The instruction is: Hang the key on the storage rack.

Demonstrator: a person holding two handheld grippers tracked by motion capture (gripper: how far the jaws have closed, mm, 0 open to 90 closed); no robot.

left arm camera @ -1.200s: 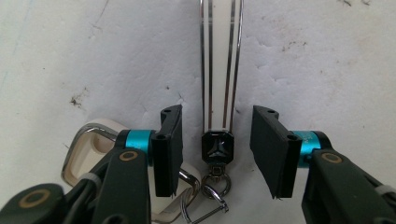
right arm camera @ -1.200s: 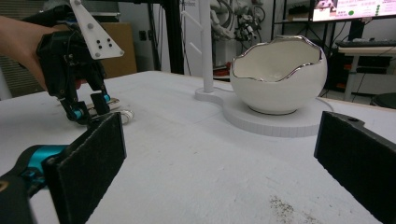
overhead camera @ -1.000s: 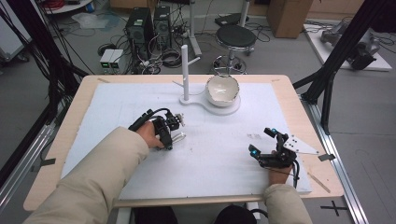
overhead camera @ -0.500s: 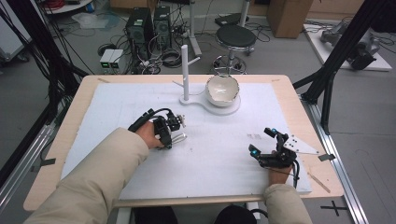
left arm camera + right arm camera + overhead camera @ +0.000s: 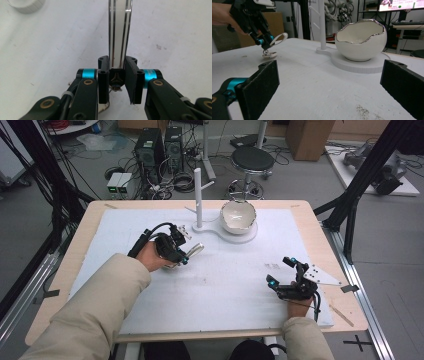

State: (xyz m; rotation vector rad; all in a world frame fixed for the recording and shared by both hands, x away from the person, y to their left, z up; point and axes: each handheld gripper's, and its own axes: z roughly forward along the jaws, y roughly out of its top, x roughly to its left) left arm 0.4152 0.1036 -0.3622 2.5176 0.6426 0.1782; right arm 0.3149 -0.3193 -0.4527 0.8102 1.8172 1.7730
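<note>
Now lifted: bangle clear of the table
Left gripper (image 5: 186, 254) clamps the bangle (image 5: 196, 251), nearer the bowl (image 5: 238, 216); right gripper (image 5: 285, 275) gapes empty.

The left gripper (image 5: 117, 75) has its 2 fingers (image 5: 103, 82) clamped on a white, silver-edged band (image 5: 119, 35) above the white tabletop (image 5: 50, 50).

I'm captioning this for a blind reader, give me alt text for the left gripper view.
The left gripper is shut on a flat white band with silver edges, which extends straight ahead over the white table surface.
</note>
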